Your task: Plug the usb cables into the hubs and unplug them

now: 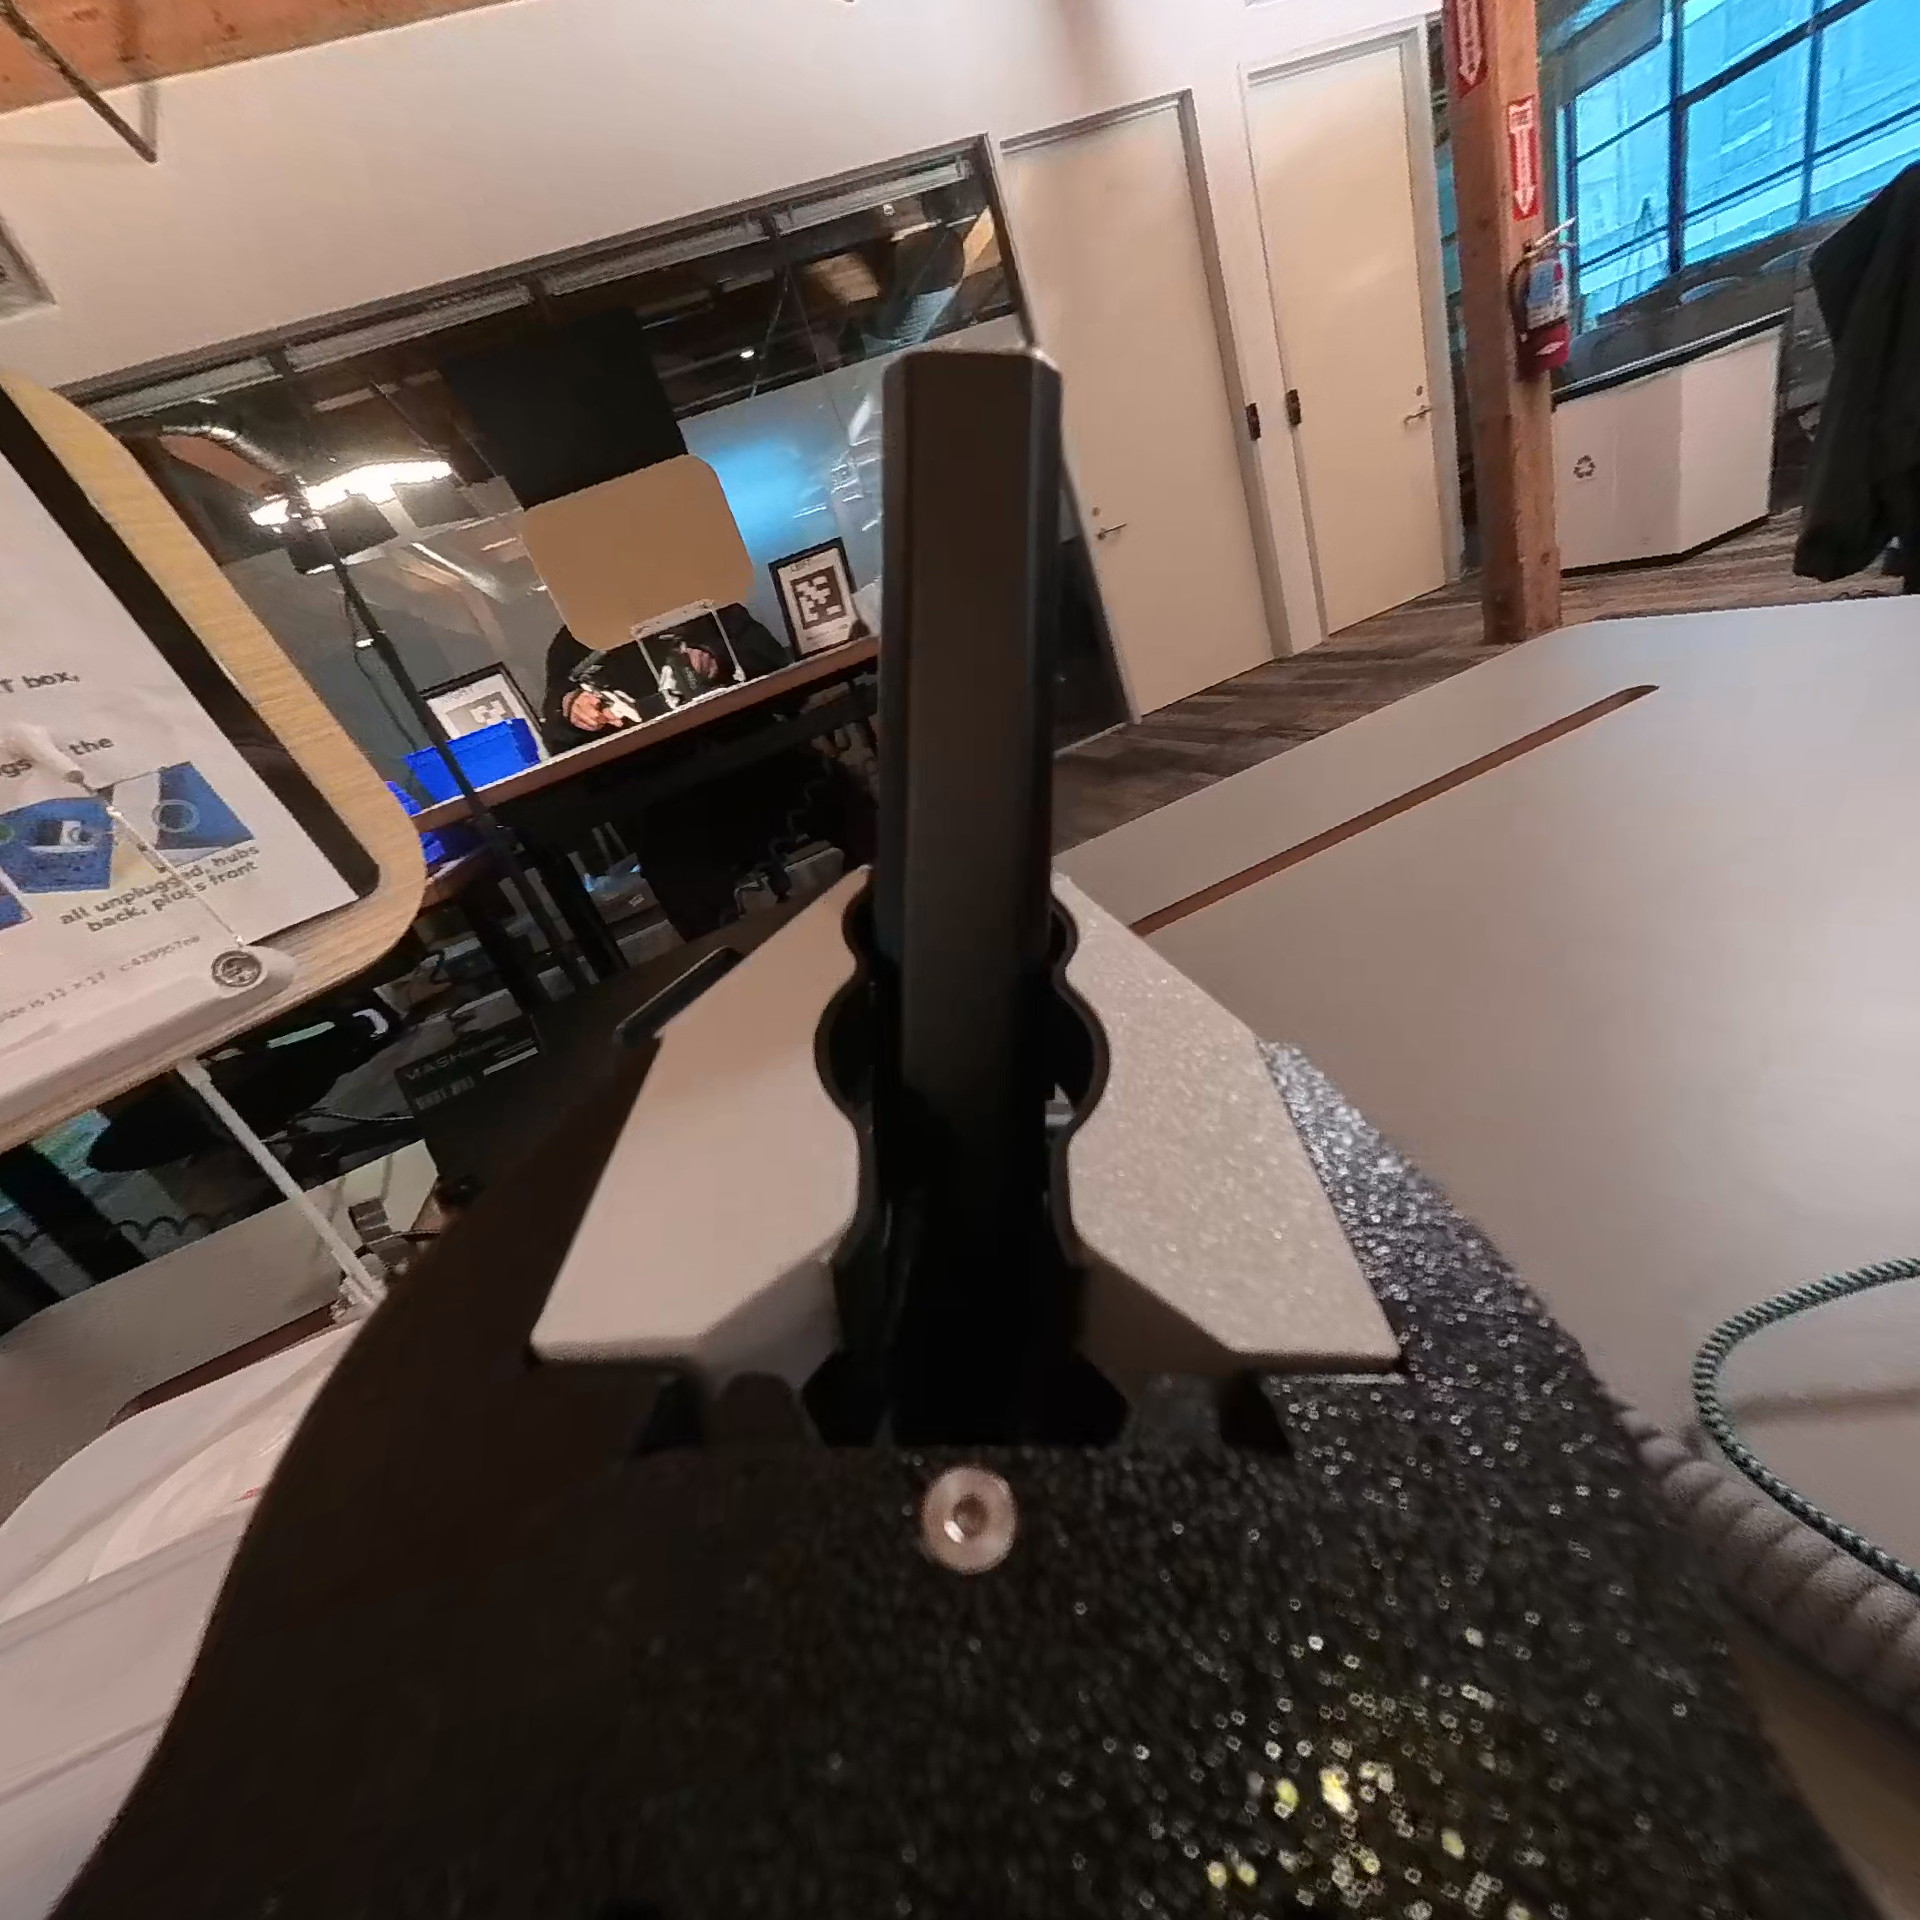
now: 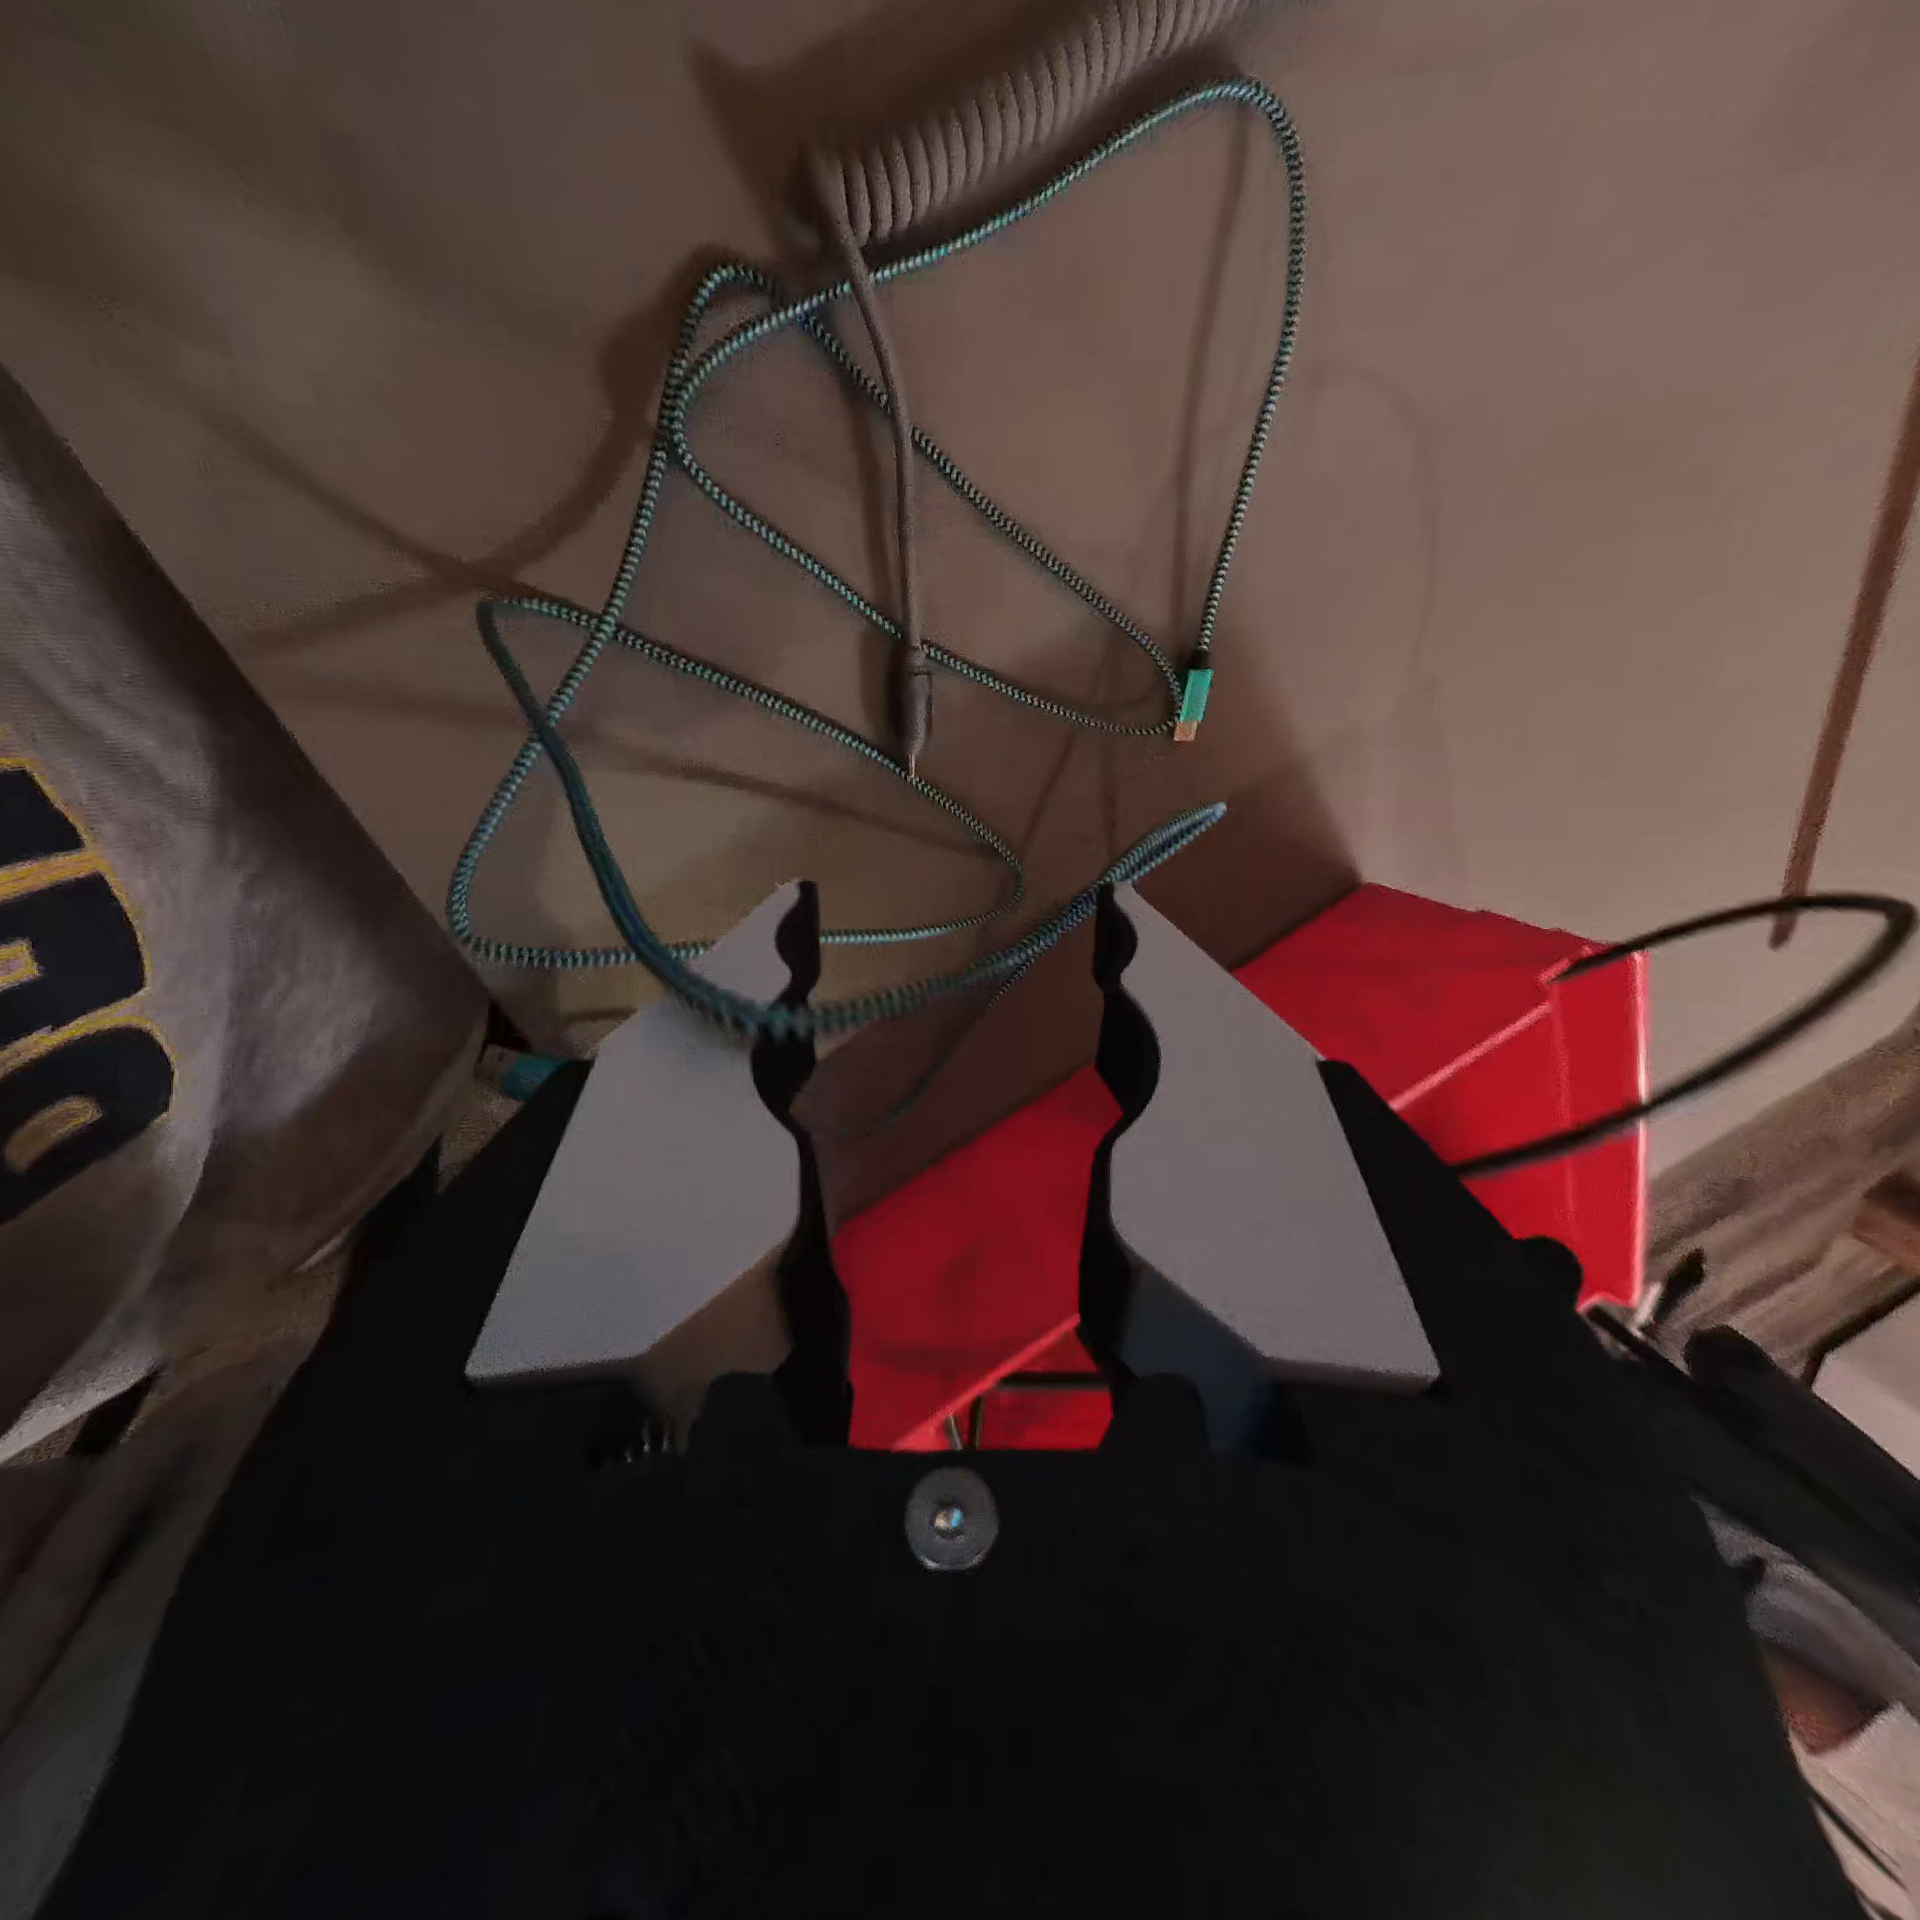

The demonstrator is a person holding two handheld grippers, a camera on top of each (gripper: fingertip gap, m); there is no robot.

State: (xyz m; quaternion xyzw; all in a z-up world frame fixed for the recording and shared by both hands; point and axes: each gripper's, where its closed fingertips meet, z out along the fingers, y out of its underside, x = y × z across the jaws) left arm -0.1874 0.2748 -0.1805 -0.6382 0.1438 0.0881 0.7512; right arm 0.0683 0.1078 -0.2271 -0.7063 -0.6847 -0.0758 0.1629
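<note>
Black bar in left jaws: the left gripper (image 1: pixel 961 914) is closed on a long dark block, likely a hub (image 1: pixel 966 644), which stands up from between the pale fingers (image 1: pixel 727 1122) through the centre of the left wrist view; no ports or plugs show on the faces visible.
Right jaws: the right gripper (image 2: pixel 956 894) stands parted with nothing held; a loop of the teal braided cable (image 2: pixel 675 436) passes across the left fingertip, and I cannot tell whether it touches.
Teal cable: it sprawls in loose loops over the tan counter (image 2: pixel 1558 364) through the middle of the right wrist view, and its teal plug (image 2: pixel 1193 701) lies free right of centre, in no socket.
Grey cable: a plain grey cable (image 2: pixel 899 436) runs down from a ribbed coil at the top of the frame, and its plug end (image 2: pixel 917 717) also lies loose among the teal loops.
Red box: a red box (image 2: pixel 1455 1039) sits behind the right fingers at lower right, with a thin black wire loop (image 2: pixel 1683 1029) arcing over it.
Left view surroundings: a bend of teal cable shows at the lower right edge on the grey counter (image 1: pixel 1558 935); a framed sheet (image 1: pixel 156 779) stands at the left edge.
Progress: judging from the loose plugs, nothing is plugged in now; a plug has yet to be picked up and mated with the held bar.
</note>
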